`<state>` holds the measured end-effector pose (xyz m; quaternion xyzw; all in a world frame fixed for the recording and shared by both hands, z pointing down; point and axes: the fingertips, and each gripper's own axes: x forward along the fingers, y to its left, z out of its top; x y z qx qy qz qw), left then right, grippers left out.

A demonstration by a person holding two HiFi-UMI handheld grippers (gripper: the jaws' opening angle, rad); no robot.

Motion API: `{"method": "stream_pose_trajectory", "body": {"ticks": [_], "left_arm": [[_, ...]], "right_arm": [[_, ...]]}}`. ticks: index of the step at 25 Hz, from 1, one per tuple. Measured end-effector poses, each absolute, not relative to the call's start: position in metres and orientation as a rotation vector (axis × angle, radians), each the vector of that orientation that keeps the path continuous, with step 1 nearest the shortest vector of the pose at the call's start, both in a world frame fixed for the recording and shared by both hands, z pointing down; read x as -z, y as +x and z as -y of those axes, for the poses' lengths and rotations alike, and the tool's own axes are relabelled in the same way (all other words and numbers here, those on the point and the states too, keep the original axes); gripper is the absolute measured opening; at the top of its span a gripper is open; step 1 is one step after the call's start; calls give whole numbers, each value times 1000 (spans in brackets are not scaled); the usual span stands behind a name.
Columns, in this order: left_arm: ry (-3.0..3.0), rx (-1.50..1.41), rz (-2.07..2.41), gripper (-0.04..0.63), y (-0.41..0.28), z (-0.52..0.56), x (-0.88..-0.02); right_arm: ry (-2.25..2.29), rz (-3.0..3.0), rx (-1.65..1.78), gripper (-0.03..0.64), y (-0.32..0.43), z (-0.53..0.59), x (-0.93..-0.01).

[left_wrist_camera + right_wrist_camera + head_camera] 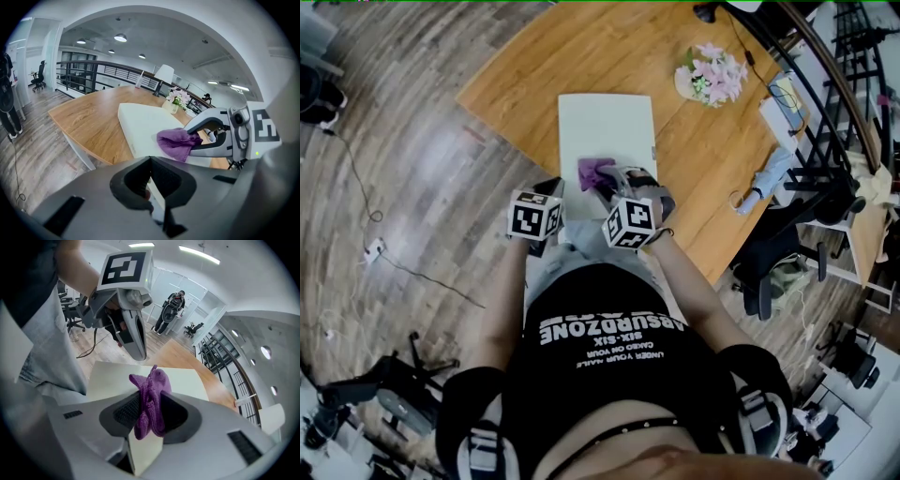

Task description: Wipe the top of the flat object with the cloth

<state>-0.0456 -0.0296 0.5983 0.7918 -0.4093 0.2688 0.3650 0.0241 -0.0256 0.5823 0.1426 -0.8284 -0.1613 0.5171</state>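
- Right hand-held gripper (150, 409) has its jaws pinched on the purple cloth (153, 384), which is bunched into a thick wad. Part of the wad stands above the pads and a tail hangs below.
- Left hand-held gripper (150, 162) has its jaws pressed together, apparently on nothing. It hangs by the near left edge of the flat object (607, 127).
- The cloth is at the near end of the flat object, on or just above its top; no view settles whether they touch.
- Risk: only a narrow fold is clamped. If the wad drags against the surface, it could pull out of the pads or roll up, so that hard jaw tips scrape the top instead of fabric.
- Risk: the flat object's near left corner seems to reach past the edge of the table (581, 47). Downward pressure there could tip or slide it, since nothing visibly pins it.
- Risk: the two grippers are close together, so a wide stroke to the left could knock one against the other.
- Risk: a long push could shove the object towards the flowers (712, 75), though they stand well apart from it.
- Cloth: soft, knitted-looking and loose, and it probably crumples easily.
- Flat object: a pale, matte, rectangular slab with rounded edges and some thickness. It looks smooth and likely slippery on the wood.
- Table: warm, smooth wood grain with a thin edge.
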Motion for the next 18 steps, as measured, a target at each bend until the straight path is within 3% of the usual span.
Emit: {"method": "stream_pose_trajectory", "body": {"ticks": [18], "left_arm": [[2035,-681,1039,15,-48,61,-597]], "right_arm": [[393,1975,396,133,21,77,-581]]}}
